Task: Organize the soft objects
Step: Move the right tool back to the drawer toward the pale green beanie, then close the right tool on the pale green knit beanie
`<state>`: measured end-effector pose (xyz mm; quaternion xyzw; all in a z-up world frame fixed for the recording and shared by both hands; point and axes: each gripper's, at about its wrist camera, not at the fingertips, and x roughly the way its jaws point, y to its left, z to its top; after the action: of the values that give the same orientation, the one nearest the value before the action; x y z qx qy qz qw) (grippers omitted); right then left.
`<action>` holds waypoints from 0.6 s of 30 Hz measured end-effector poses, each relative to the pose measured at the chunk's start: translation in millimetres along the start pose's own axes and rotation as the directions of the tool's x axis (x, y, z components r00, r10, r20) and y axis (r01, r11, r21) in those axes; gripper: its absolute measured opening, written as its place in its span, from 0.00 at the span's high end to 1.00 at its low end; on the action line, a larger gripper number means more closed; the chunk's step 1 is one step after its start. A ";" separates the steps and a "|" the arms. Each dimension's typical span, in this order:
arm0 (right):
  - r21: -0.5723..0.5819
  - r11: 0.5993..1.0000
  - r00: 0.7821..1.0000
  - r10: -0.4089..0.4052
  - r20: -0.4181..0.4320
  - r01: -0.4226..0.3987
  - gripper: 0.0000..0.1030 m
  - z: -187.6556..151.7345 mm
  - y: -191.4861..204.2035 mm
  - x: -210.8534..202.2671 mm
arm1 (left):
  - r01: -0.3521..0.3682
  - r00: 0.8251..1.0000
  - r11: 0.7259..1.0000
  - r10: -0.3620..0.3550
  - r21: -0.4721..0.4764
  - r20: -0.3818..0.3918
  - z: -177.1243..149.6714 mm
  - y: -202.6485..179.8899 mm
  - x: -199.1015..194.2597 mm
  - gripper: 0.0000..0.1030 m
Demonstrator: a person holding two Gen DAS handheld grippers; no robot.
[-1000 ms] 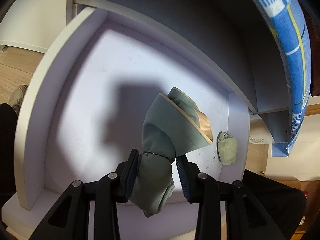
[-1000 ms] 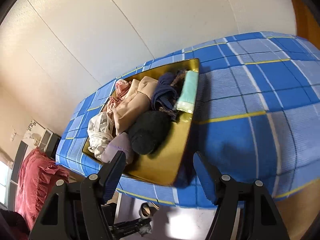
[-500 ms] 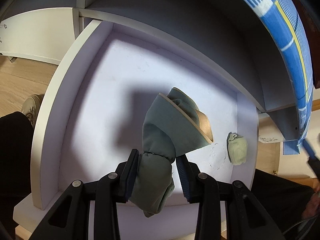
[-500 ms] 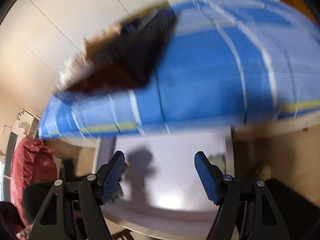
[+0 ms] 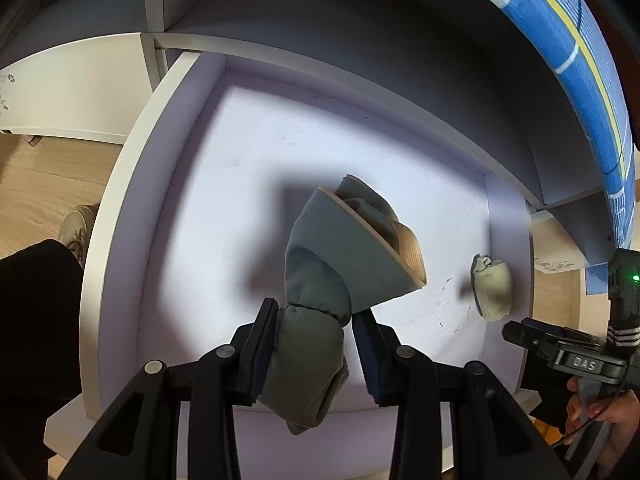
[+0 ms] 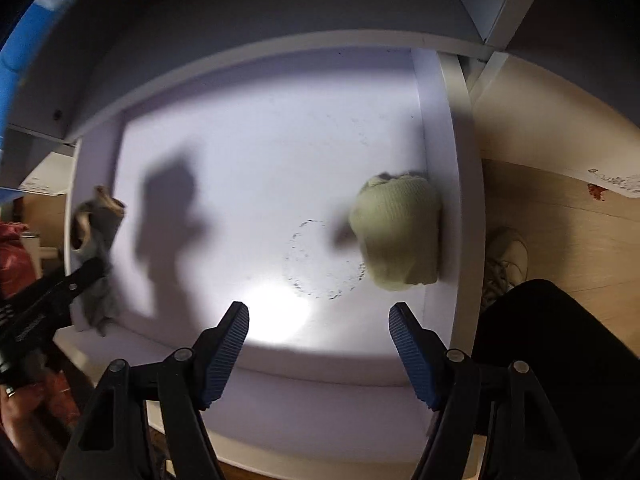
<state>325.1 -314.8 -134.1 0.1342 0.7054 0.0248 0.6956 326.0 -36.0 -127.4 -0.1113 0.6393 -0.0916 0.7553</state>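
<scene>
My left gripper is shut on a grey-green soft cloth bundle with tan trim, held above the floor of an open white drawer. A pale green rolled bundle lies against the drawer's right wall. In the right wrist view that pale green bundle sits ahead and to the right of my right gripper, which hangs open and empty over the drawer. The grey-green bundle and the left gripper show at the left edge. The right gripper shows at the lower right of the left wrist view.
A blue plaid bedspread overhangs the drawer at the top right. Wooden floor lies on both sides. A person's dark trouser leg and light shoe stand beside the drawer's right wall.
My right gripper has dropped from facing the tray of clothes on the bed to pointing down into the drawer, and now appears in the left wrist view. The left gripper keeps its grip.
</scene>
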 end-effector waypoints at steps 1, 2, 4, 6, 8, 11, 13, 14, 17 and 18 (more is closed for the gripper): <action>0.009 1.000 1.000 -0.003 -0.005 0.003 0.29 1.7 -1.1 2.6 | -0.005 1.000 1.000 0.005 0.005 0.000 0.1 -2.1 1.0 0.64; 0.019 1.000 1.000 -0.006 -0.008 0.006 0.29 1.8 -2.9 4.6 | -0.007 1.000 1.000 0.007 0.009 0.001 -0.8 -1.4 0.2 0.63; 0.029 1.000 1.000 -0.009 -0.016 0.010 0.29 2.1 -6.0 8.3 | -0.007 1.000 1.000 0.007 0.015 0.000 -0.7 -0.7 1.1 0.64; 0.034 0.999 1.000 -0.019 -0.022 0.020 0.29 2.2 -8.4 11.3 | -0.010 1.000 1.000 0.010 0.020 0.002 -1.0 -2.9 1.2 0.64; 0.043 0.999 1.000 -0.015 -0.022 0.015 0.29 4.5 -9.0 12.6 | -0.012 1.000 1.000 0.012 0.024 0.006 -1.1 -3.5 2.2 0.64; 0.046 0.999 1.000 -0.020 -0.011 0.021 0.29 10.9 -10.8 14.0 | -0.015 1.000 1.000 0.014 0.028 0.017 -3.1 -2.0 -2.4 0.64; 0.037 0.998 0.999 -0.042 -0.004 0.042 0.29 12.7 -10.1 14.1 | -0.004 1.000 1.000 0.004 0.017 0.024 -4.3 -2.2 -5.4 0.64; 0.033 0.998 0.999 -0.047 -0.005 0.047 0.29 14.4 -10.8 15.5 | 0.006 1.000 1.000 -0.006 0.012 0.027 -5.4 -1.3 -7.0 0.64; 0.027 0.998 0.998 -0.063 -0.015 0.063 0.29 19.1 -10.6 22.5 | 0.025 0.999 1.000 -0.026 0.015 0.037 -7.5 -4.1 -12.9 0.64; 0.021 0.997 0.997 -0.071 -0.017 0.072 0.29 20.8 -10.5 25.2 | 0.016 0.999 1.000 -0.016 0.013 0.030 -7.8 -5.4 -14.2 0.64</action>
<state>344.1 -322.4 -161.7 0.1162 0.7156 -0.0069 0.6887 316.0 -37.5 -113.6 -0.1131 0.6265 -0.1001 0.7647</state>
